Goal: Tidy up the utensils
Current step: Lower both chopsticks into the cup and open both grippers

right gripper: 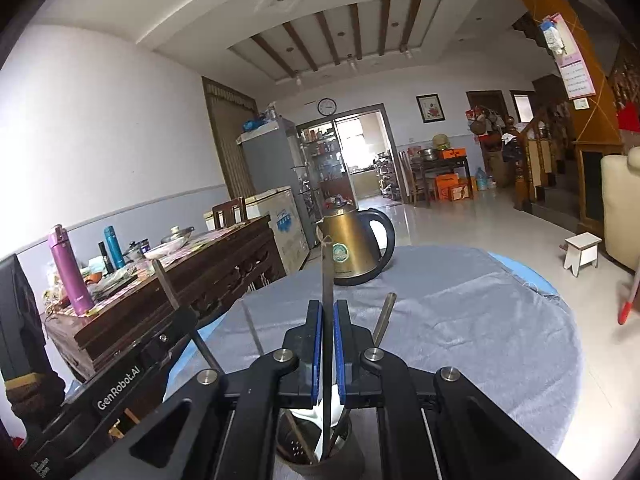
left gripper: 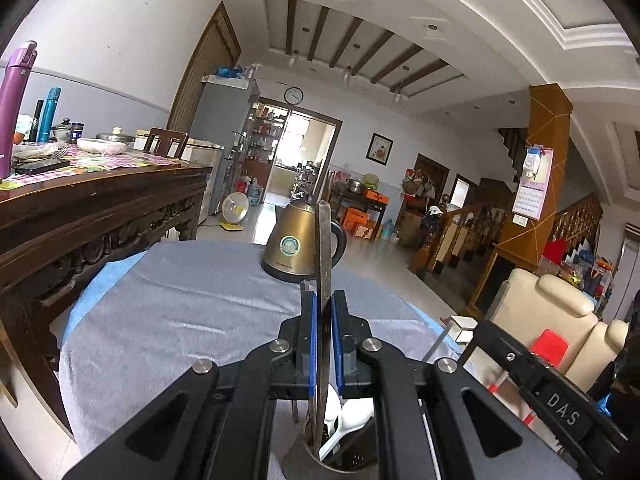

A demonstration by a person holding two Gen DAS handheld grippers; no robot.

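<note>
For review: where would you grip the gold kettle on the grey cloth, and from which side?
By the black loop handle, judged from the right wrist view. The kettle stands upright, its tapered body looks too wide and smooth for two fingers, and the handle stands clear on the side away from the spout. Come in level from that open side, over bare grey cloth, pinching the handle's upright part.

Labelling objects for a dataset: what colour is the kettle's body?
Brassy gold, with a black handle; the metal kettle shows best in the right wrist view.
</note>
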